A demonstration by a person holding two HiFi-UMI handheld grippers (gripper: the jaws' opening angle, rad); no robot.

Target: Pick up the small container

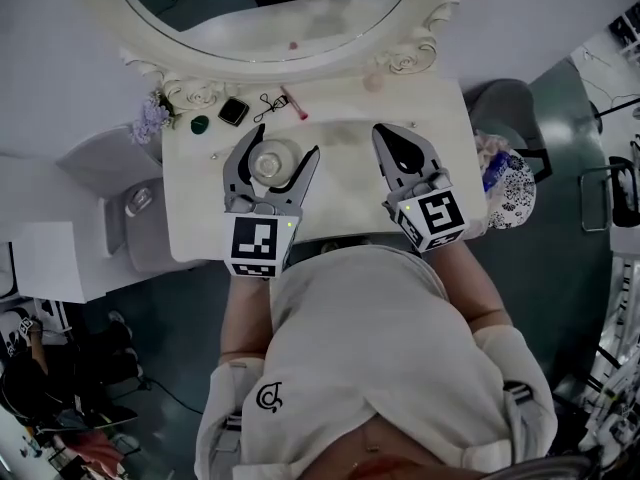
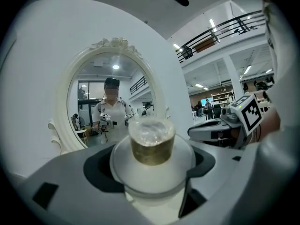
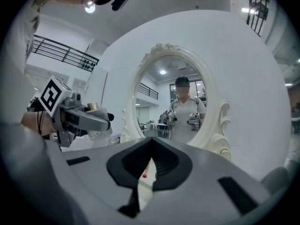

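The small container (image 1: 272, 161) is a round white jar with a clear, gold-rimmed top (image 2: 151, 144). It sits between the jaws of my left gripper (image 1: 282, 142), which stand wide and press on its sides over the cream vanity table (image 1: 340, 208). In the left gripper view the jar fills the space between the jaws of the left gripper (image 2: 151, 168). My right gripper (image 1: 384, 130) hovers to the jar's right, shut with nothing in it. In the right gripper view, the right gripper (image 3: 149, 165) leaves only a thin slit, and the left gripper (image 3: 101, 118) shows at the left.
An ornate oval mirror (image 1: 400, 63) stands at the table's back. In front of it lie a black compact (image 1: 233, 111), an eyelash curler (image 1: 266, 105), a pink tube (image 1: 295, 103) and a green lid (image 1: 200, 124). Purple flowers (image 1: 150, 120) sit at the left corner. A patterned bag (image 1: 510, 190) hangs at right.
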